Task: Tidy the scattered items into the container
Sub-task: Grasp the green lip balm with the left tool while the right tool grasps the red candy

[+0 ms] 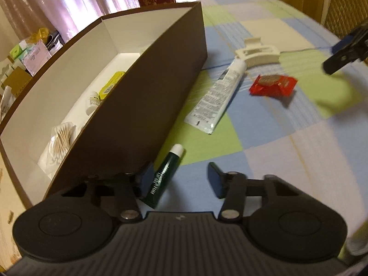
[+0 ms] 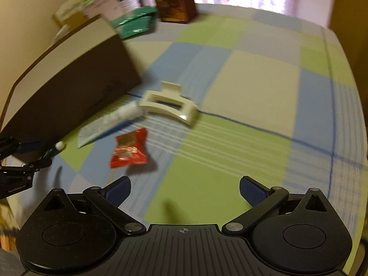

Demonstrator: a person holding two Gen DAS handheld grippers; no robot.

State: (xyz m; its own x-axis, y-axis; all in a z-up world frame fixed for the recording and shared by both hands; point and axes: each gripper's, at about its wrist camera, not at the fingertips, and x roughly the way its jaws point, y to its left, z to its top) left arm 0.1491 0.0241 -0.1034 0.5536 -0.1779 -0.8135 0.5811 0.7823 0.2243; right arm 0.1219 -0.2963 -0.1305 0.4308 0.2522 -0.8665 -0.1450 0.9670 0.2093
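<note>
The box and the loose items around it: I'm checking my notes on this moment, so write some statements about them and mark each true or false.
1. The dark green tube lies between the left gripper's fingers. True.
2. The red snack packet is inside the brown box. False: it lies on the checked cloth, outside the box.
3. A bundle of cotton swabs is in the box. True.
4. The right gripper holds the cream hair claw. False: its jaws are open and empty.
5. The white tube stands upright. False: it lies flat.
</note>
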